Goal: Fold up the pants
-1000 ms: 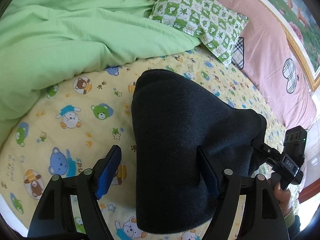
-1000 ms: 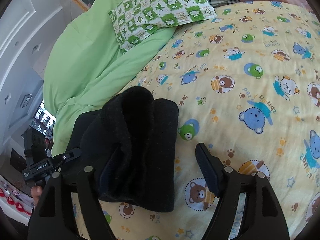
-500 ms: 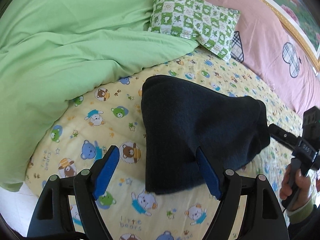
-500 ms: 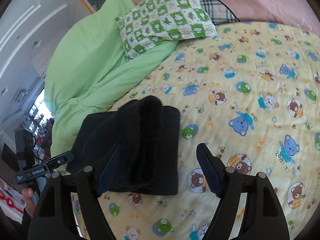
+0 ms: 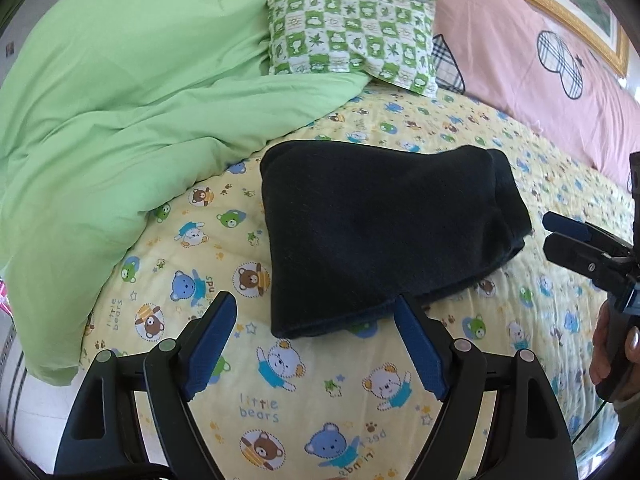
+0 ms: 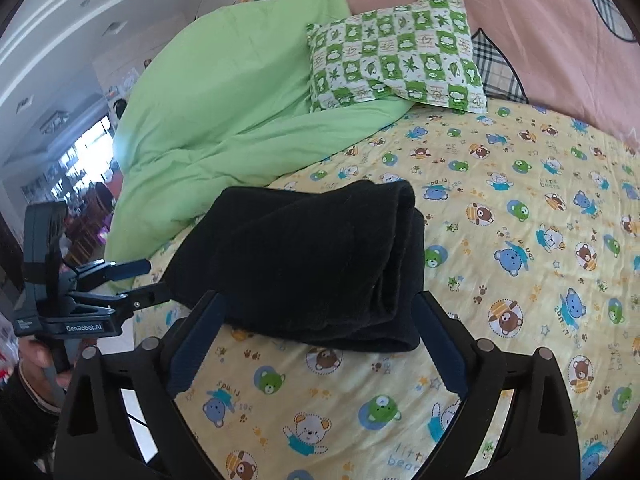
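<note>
The black pants (image 5: 380, 232) lie folded in a compact stack on the yellow bear-print sheet (image 5: 320, 408). They also show in the right wrist view (image 6: 312, 264) with the layered fold edges facing right. My left gripper (image 5: 316, 340) is open and empty, just short of the stack's near edge. My right gripper (image 6: 316, 344) is open and empty, its fingers either side of the stack's near edge, clear of the cloth. The right gripper shows in the left wrist view (image 5: 568, 236) beside the stack; the left gripper shows in the right wrist view (image 6: 132, 280) at the stack's left.
A crumpled green duvet (image 5: 132, 104) fills the left of the bed. A green-and-white checked pillow (image 5: 352, 40) lies behind the pants against a pink headboard (image 5: 540, 72). The bed edge and floor (image 5: 16, 392) are at lower left.
Both grippers have pulled back and away from the pants, which now lie further off on the sheet. The folded stack has stayed where it lay.
</note>
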Tool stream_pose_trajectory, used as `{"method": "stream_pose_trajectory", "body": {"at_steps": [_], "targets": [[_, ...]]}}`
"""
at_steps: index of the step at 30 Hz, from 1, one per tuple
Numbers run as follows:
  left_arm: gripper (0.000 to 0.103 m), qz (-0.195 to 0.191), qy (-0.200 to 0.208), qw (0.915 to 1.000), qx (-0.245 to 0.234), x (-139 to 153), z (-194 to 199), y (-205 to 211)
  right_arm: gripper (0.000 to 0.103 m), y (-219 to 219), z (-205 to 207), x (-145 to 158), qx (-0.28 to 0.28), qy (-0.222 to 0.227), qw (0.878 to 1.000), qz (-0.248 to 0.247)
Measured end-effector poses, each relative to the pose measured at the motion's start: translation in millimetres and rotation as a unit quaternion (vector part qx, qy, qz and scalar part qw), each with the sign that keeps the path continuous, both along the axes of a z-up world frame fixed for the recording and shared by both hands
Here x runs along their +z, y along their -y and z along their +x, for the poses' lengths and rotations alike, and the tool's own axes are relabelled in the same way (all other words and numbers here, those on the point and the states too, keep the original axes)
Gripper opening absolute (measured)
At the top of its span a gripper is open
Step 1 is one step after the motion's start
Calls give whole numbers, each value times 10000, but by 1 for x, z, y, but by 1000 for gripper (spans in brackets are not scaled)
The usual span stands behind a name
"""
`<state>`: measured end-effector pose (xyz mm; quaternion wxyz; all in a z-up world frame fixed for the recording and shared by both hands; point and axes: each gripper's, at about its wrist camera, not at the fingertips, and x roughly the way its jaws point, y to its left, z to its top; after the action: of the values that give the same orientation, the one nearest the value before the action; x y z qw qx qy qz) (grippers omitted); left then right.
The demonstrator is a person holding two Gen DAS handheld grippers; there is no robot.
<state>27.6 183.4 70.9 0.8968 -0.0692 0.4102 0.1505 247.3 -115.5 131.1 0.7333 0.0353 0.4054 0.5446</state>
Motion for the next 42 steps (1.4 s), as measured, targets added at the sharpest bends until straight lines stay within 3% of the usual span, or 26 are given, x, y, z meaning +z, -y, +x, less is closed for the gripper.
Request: {"method": "stream_pose_trajectory", "body": {"at_steps": [12, 42], "targets": [[83, 369, -21, 9993, 36, -1, -12, 14, 97, 7, -22, 1, -35, 218, 9997, -71], [83, 473, -8, 9989, -61, -4, -8, 22, 98, 1, -35, 0, 13, 237, 9997, 58]]}}
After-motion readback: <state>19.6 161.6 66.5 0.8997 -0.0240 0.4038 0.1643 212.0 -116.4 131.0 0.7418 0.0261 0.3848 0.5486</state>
